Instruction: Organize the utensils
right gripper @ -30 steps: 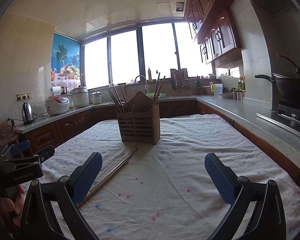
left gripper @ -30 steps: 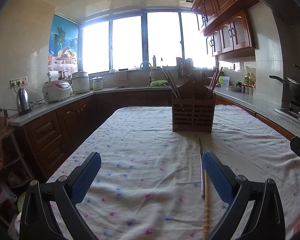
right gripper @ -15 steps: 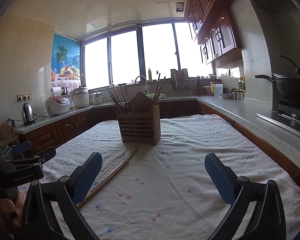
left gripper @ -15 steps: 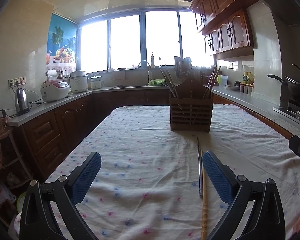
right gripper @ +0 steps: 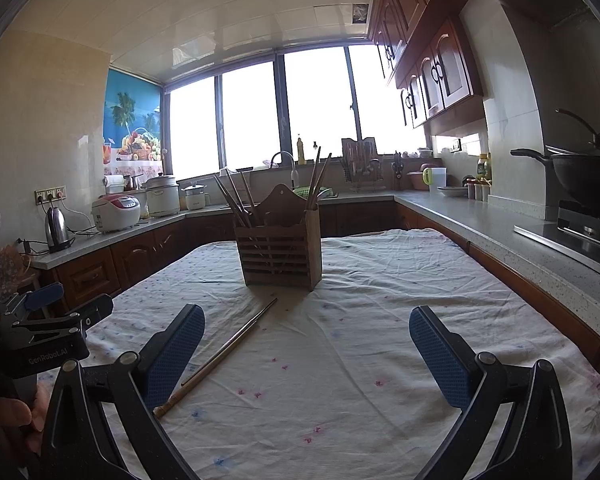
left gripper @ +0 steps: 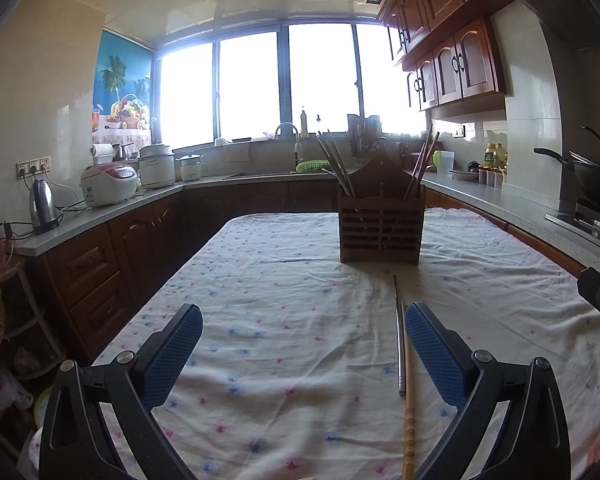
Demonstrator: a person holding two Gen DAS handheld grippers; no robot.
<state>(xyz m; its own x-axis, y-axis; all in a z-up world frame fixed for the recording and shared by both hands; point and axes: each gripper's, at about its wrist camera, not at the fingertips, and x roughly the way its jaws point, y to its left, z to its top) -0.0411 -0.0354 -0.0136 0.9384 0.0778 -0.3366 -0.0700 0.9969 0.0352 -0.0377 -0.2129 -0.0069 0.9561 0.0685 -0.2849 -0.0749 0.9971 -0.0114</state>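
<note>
A wooden slatted utensil holder (left gripper: 380,226) stands upright on the cloth-covered table (left gripper: 284,320), with several chopsticks standing in it; it also shows in the right wrist view (right gripper: 280,254). A metal chopstick (left gripper: 399,344) and a wooden chopstick (left gripper: 408,400) lie side by side on the cloth in front of it, and also show in the right wrist view (right gripper: 220,354). My left gripper (left gripper: 304,354) is open and empty, its right finger just beside the two chopsticks. My right gripper (right gripper: 306,354) is open and empty, with the chopsticks near its left finger.
Wooden counters run around the table, with a kettle (left gripper: 42,206) and rice cookers (left gripper: 108,184) at the left, a sink at the back and a wok (right gripper: 580,176) on a stove at the right. The left gripper's body (right gripper: 40,336) shows at the right wrist view's left edge.
The left gripper has shifted slightly left and forward, so the holder and chopsticks sit a little lower and nearer in its view. The right gripper has barely moved.
</note>
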